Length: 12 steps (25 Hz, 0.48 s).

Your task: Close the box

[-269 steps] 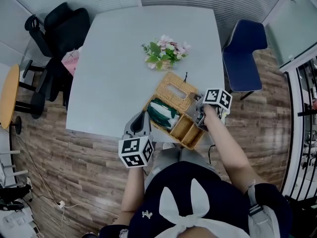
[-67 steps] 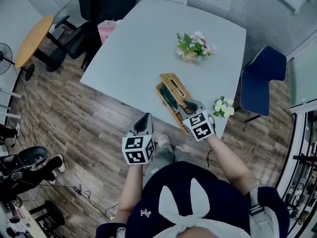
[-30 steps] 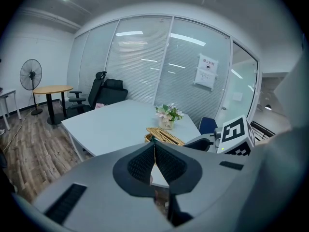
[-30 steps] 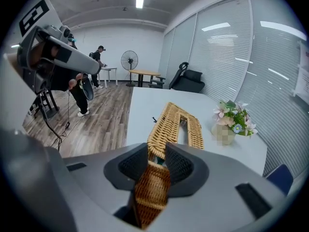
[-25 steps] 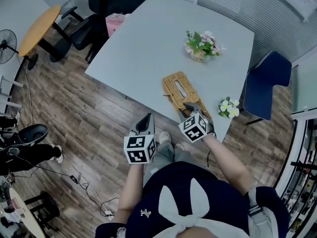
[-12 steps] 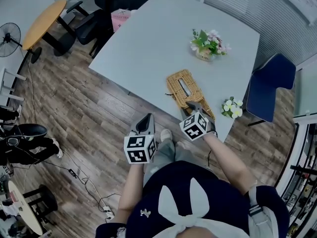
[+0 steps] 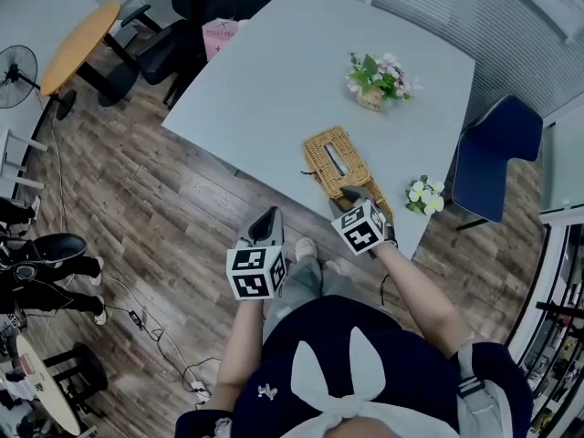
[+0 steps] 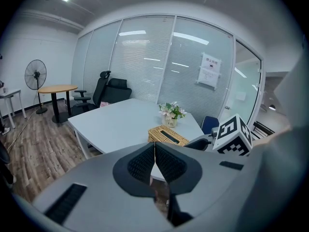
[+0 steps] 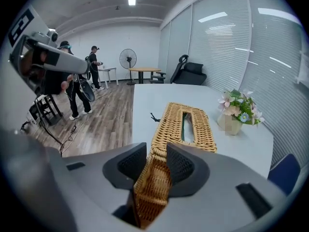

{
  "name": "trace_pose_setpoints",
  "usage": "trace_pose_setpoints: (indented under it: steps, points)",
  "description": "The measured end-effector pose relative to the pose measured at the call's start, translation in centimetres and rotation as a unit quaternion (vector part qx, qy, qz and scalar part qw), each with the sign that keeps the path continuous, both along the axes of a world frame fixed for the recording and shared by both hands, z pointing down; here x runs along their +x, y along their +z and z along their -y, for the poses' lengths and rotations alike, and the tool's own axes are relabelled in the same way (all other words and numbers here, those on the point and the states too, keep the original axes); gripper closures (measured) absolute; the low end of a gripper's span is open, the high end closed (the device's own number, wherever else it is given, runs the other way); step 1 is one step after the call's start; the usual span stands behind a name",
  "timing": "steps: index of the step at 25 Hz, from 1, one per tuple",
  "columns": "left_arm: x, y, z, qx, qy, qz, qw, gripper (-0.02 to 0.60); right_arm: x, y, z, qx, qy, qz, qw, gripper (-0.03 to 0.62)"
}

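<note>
Wicker box [image 9: 170, 122] runs lengthwise straight ahead of the right hand-held gripper [image 9: 155, 164], its jaws opening around the near end; the left hand-held gripper [image 8: 154, 161], closed and empty, is farther off

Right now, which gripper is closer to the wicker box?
Right. The right gripper is opening with the wicker box edge between its jaws; the left gripper hangs off the table, over the floor.

**Pale table, three things**

The pale table [image 7: 274, 71] bears a wicker box [image 7: 339, 160], lid down, toward 5 o'clock, a flower pot [image 7: 379, 78] at 1 o'clock, and a blossom sprig [image 7: 422, 195] at the 4 o'clock edge.
</note>
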<state>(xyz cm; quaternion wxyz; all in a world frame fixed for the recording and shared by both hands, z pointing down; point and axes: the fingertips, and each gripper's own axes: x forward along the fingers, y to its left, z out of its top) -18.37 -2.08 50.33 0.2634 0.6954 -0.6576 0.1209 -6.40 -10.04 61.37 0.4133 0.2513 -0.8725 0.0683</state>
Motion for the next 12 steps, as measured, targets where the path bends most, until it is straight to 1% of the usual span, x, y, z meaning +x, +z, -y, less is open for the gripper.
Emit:
trace_pose_setpoints:
  steps: [5,12]
  points:
    - [0.4,-0.3,0.3,0.004,0.003,-0.001,1.0000,0.557,0.0,-2.3,-0.3,-0.008,0.030,0.051,0.998,0.480]
    - [1.5,-0.8,1.1,0.012,0.014,0.000,0.9998,0.557,0.4,-5.9,-0.2,0.019,0.059,0.099,0.993,0.514]
